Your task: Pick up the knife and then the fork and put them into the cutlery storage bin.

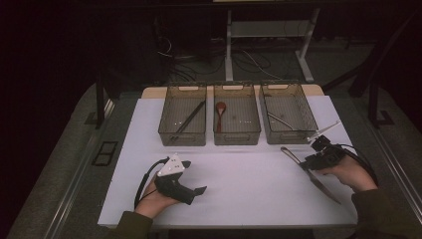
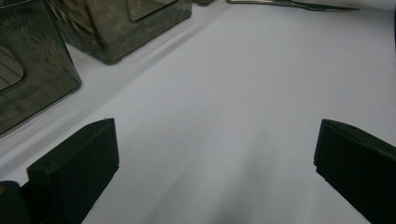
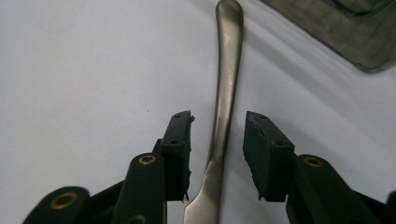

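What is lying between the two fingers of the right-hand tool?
The handle of a metal knife lies on the white table between the open right gripper's fingers, as the right gripper view shows.

Your left hand (image 1: 155, 200) rested low near your edge of the table (image 1: 239, 199), holding the left tool (image 1: 196, 191) level and pointed to your right, its jaws spread wide apart. Your right hand (image 1: 348, 174) sat at the table's right side, angling the right tool (image 1: 304, 163) toward the middle, jaws partly parted with a gap on each side, gripping nothing
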The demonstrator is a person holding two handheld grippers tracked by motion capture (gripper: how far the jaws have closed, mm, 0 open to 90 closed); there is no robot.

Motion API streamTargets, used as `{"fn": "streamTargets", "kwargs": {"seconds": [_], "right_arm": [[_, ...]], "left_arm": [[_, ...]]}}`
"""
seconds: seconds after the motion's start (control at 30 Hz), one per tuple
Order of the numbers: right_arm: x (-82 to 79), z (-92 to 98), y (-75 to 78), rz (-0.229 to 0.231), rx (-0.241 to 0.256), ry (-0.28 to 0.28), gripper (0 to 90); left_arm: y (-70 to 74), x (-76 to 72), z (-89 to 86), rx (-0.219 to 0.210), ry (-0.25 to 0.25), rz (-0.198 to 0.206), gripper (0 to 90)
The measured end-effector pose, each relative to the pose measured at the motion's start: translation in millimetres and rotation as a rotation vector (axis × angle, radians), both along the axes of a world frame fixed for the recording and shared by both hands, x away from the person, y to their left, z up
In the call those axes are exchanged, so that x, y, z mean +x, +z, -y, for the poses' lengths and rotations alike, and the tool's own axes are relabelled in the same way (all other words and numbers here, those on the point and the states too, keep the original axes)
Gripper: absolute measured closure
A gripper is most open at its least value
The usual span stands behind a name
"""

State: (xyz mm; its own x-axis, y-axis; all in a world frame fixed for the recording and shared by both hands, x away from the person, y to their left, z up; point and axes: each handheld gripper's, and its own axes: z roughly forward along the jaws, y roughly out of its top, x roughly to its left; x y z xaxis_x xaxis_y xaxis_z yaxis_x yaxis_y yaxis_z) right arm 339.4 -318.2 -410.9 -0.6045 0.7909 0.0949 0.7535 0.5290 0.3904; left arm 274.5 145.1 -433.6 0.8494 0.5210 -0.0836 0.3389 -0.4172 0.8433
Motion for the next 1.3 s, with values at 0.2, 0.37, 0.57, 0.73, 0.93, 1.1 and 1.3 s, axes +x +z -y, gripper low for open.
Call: {"fn": "streamTargets", "kwargs": {"seconds": [0.2, 0.37, 0.57, 0.73, 0.93, 1.1, 1.3], "right_arm": [[9.2, -6.0, -4.3, -0.059, -0.04, 0.008, 65.4], [15.6, -14.3, -7.1, -0.114, -0.113, 0.023, 68.1], [19.2, -21.6, -10.2, -0.134, -0.184, 0.033, 73.4], [21.6, -27.2, -10.4, -0.152, -0.221, 0.032, 74.9], [21.2, -27.3, -10.0, -0.155, -0.219, 0.003, 78.2], [19.2, -23.4, -9.6, -0.14, -0.193, 0.006, 78.3], [14.3, -17.1, -4.5, -0.103, -0.151, 0.009, 78.2]], "left_arm": [[-0.1, -0.1, 0.4, 0.001, -0.003, 0.0, 0.0], [0.0, -0.1, 0.2, 0.001, -0.006, -0.001, 0.0], [-0.4, -0.2, 0.7, -0.001, -0.007, -0.004, 0.0], [-0.2, -0.4, 1.1, 0.003, -0.011, -0.003, 0.0], [-0.3, -0.7, 1.1, 0.001, -0.014, -0.003, 0.0], [-0.2, -0.4, 0.8, 0.0, -0.013, -0.003, 0.0], [-0.2, -0.3, 0.9, -0.002, -0.011, -0.005, 0.0]]}}
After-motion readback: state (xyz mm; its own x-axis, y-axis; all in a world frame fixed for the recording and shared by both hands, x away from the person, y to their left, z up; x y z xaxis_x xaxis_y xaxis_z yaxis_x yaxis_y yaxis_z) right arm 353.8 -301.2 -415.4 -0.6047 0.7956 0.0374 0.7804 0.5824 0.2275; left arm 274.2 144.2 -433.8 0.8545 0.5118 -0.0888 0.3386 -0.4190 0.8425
